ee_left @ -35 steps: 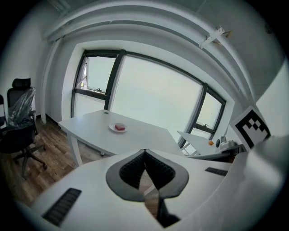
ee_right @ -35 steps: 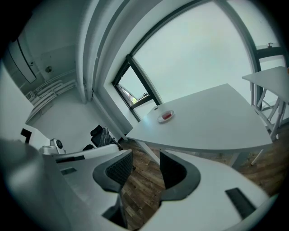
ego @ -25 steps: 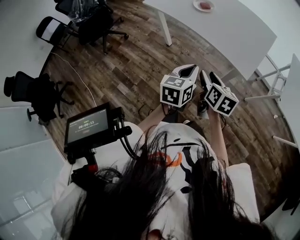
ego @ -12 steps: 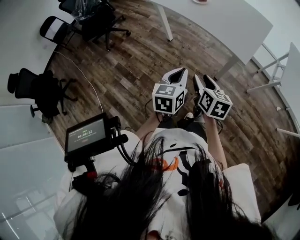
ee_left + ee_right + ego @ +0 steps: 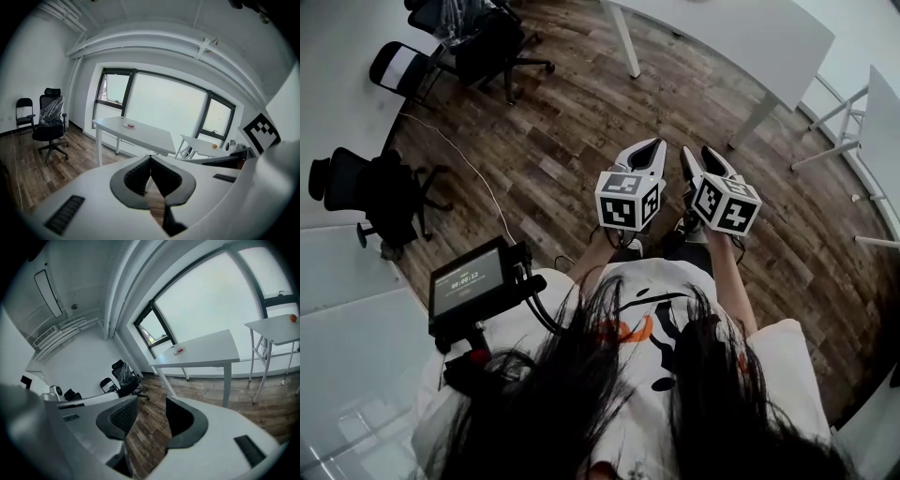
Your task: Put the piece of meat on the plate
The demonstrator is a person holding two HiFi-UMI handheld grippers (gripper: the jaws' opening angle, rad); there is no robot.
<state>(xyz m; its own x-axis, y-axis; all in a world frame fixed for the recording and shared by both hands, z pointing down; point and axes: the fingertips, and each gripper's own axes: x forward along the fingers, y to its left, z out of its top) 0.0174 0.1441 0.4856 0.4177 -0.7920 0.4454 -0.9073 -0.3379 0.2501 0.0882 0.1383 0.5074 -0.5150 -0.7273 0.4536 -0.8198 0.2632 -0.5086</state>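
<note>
Yonder, plate [image 5: 127, 124] with, perhaps, meat [image 5: 131, 125] on white table [image 5: 150, 136].

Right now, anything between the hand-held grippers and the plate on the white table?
Nothing visible. Only bare wood floor separates the left hand-held gripper and right hand-held gripper from the white table; the plate sits on its top. Office chairs stand off to the side.
</note>
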